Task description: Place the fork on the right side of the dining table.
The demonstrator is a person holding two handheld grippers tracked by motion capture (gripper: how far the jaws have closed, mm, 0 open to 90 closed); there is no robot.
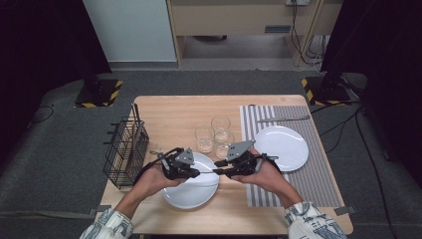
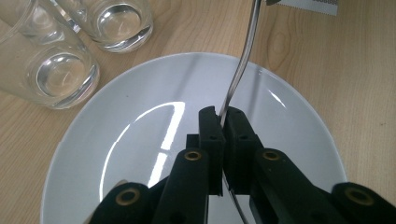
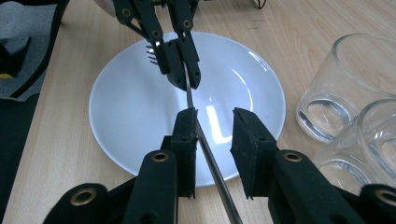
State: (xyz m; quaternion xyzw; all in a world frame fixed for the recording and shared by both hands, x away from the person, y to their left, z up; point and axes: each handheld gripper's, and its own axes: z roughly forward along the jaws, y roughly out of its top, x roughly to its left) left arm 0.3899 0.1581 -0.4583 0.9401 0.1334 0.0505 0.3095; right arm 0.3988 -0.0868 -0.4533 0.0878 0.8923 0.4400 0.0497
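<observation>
High view: my left gripper (image 1: 196, 173) and right gripper (image 1: 219, 170) meet tip to tip over the near round white plate (image 1: 191, 196) on the light wooden surface (image 1: 169, 112). Between them runs a thin shiny metal fork (image 1: 208, 172), held level above the plate.

Left gripper view: my jaws are clenched on the fork's handle (image 2: 238, 70), which rises out between the pads toward the top edge, white plate (image 2: 116, 140) underneath, clear drinking glasses (image 2: 60, 77) up left.

Right gripper view: my jaws stand released. The fork's handle (image 3: 212, 163) lies between them, against the left pad, with a clear gap to the right pad, so no grip there. Farther off, the left gripper (image 3: 180, 58) clamps the fork near its neck, tines (image 3: 152, 53) poking out beyond it over the plate (image 3: 116, 116).

Other stuff, high view: three clear glasses (image 1: 215, 135) bunched just behind the plate, black wire basket (image 1: 125, 149) at the left edge, grey striped placemat (image 1: 318, 164) on the right carrying a second white plate (image 1: 281, 148), a piece of cutlery (image 1: 283, 119) at its far end.
</observation>
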